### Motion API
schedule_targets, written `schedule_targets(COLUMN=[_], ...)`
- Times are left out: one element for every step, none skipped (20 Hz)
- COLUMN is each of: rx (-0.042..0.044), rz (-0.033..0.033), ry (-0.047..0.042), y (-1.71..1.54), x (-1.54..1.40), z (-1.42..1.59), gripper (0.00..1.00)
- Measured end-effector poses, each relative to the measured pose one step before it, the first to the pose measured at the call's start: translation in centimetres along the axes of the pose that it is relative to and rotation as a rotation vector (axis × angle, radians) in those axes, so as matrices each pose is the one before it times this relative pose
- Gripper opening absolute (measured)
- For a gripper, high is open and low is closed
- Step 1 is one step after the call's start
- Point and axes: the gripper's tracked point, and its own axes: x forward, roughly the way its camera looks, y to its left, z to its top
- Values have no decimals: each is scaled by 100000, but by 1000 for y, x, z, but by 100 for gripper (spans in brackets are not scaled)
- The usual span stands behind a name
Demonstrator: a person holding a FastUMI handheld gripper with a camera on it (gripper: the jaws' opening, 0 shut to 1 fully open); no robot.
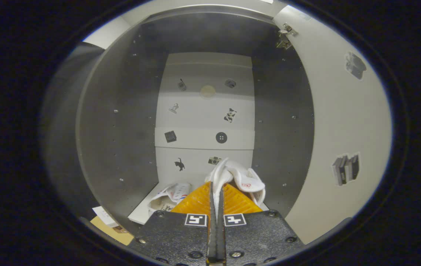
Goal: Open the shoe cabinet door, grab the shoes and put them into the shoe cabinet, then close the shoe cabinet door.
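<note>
Presently the gripper [216, 184] is reaching into the open shoe cabinet [121, 122], its two orange fingers [195, 201] drawn almost together and pinching the collar of a white shoe [238, 177] between them. That shoe is hanging from the fingertips, its body bulging just beyond and to the right of them, above the cabinet's pale floor [140, 214]. A second white shoe [169, 197], marked with red and blue, is lying on that floor just left of the fingers, close to the front edge.

The cabinet door [336, 122] is standing swung open on the right, a metal hinge [285, 37] showing at its upper inner corner. Two stickers are sitting on the door's inner face, one high [355, 65] and one lower down [345, 169].

The back panel [206, 111] is white, banded in horizontal sections, and is carrying several small dark stickers, among them a cat [179, 164] and a round button [221, 137]. The side walls are grey with rows of small pin holes.
</note>
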Motion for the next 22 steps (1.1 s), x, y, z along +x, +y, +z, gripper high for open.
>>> schedule_targets(rx=[-857, -730, -1138, -998, -638, 101, -851, -1443, -1746, -201, 832, 576, 287, 150, -1014, -352, 1, -198, -462, 263, 1066, 345], rz=[-914, -188, -350, -563, 503, -281, -94, -470, -295, -149, 324, -1, 408, 190, -46, -745, 485, 189, -545, 1584, 2931, 1055], ry=[312, 331, 565, 817, 696, 436, 1012, 585, 1552, 1964, 2456, 1979, 1615, 1097, -414, -8, 844, 446, -242, -1344, -2025, -769], y=[-231, -124, -154, -392, 6, -281, -312, -257, -56, 28, 232, 12, 69, 147, -138, -168, 146, 4, -84, 348, 816, 586], x=[1526, 1185, 1329, 1392, 1207, 960, 1073, 979, 692, 654, 471, 314, 427, 378, 50, 199, -135, -118, -198, -615, -601, -769], z=[-23, -93, -212, -313, -299, -341, -479, -466, -636, -798, -828, -606, -727, -368, -38, 50, -134, -35, 106, 311, 435, 233], gripper=[4, 4, 4, 4, 4, 4, 4, 4, 5, 6, 7, 7, 7, 7, 9, 9, 11, 12, 19, 26, 32, 39])
